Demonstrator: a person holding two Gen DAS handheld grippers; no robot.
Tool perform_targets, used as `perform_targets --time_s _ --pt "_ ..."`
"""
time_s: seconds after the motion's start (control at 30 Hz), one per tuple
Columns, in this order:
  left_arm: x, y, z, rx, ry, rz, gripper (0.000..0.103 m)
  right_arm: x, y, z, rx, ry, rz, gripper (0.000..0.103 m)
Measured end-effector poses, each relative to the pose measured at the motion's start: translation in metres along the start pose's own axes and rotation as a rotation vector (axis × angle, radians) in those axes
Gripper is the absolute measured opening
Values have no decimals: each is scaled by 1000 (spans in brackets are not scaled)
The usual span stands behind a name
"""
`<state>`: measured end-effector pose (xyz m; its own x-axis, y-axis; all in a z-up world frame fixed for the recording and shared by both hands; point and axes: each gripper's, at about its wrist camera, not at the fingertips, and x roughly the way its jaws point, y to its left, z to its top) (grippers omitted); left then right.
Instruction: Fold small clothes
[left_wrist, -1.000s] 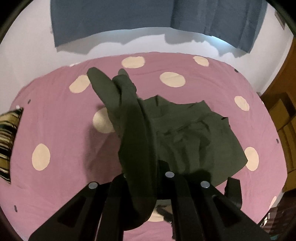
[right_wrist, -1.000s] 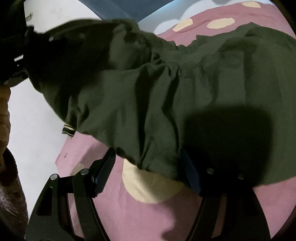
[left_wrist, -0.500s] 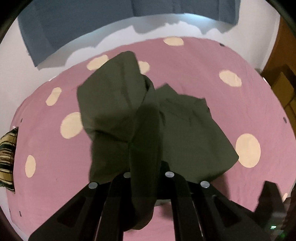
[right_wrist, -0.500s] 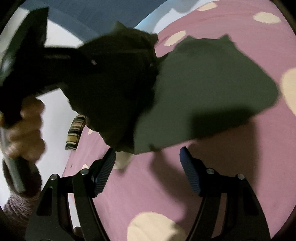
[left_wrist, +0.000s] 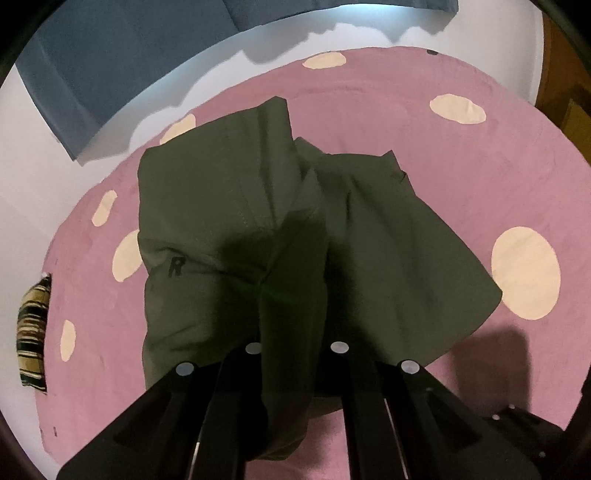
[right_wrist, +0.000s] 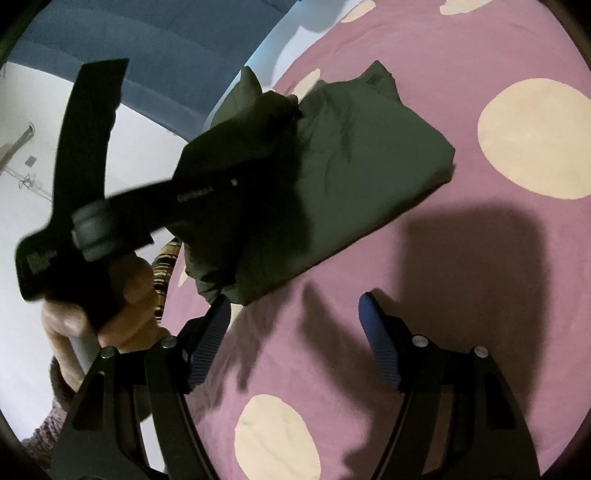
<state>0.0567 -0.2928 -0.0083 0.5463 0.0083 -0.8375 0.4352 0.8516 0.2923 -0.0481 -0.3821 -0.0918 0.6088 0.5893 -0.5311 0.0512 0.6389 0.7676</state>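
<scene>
The dark olive-green cloth garment (left_wrist: 236, 206) lay partly on the pink bedspread with large cream dots (left_wrist: 461, 155), near its middle. One part of it was spread flat toward the right (left_wrist: 399, 258), ending in a pointed corner beside a cream dot. The other part was lifted and draped in a thick fold that ran down into the left gripper (left_wrist: 291, 354). A small dark letter R (left_wrist: 176, 266) showed on the raised panel at the left.

The left gripper's black fingers stood close together, clamped on the gathered fold of the garment, and a tail of cloth hung below them. In the right wrist view the same gripper (right_wrist: 207, 192) reached in from the left, its black body dark against the cloth (right_wrist: 351, 155), with a person's hand (right_wrist: 122, 295) wrapped round its handle and a knitted sleeve (right_wrist: 55, 391) below.

The right gripper (right_wrist: 291, 336) was held wide apart above the bedspread (right_wrist: 480, 295), nothing between its blue ribbed pads (right_wrist: 380, 343). Its left pad sat just beside the lowest hanging edge of the garment; whether it touched could not be told. The shadows of both tools fell on the pink surface.

Beyond the bed a dark blue fabric (left_wrist: 122, 74) hung against a white wall (left_wrist: 22, 177). A striped yellow, black and white cloth (left_wrist: 32, 332) lay at the bedspread's left edge, and brown wooden furniture (left_wrist: 565, 110) showed at the far right.
</scene>
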Motion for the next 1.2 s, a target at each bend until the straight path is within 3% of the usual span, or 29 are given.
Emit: perform_targets --time_s 0.47,0.53,0.7,0.83,1.03,1.2 --pt "-10 -9 -4 13 -58 9 23 -8 -15 1 36 -19 6 72" --pt "-15 -12 -4 20 -72 12 31 -14 -18 3 44 -28 8 72" --pt "-43 -19 -6 37 -137 -27 36 -24 -22 5 53 -56 3 72" --pt "-73 -20 -15 48 -217 -61 52 -34 -26 9 62 -81 -2 72" --pt "-112 13 -55 47 -366 -98 64 -43 -29 14 67 -104 -4 72" --pt "-109 66 -99 -27 -410 -138 71 -43 -28 15 69 -95 0 72"
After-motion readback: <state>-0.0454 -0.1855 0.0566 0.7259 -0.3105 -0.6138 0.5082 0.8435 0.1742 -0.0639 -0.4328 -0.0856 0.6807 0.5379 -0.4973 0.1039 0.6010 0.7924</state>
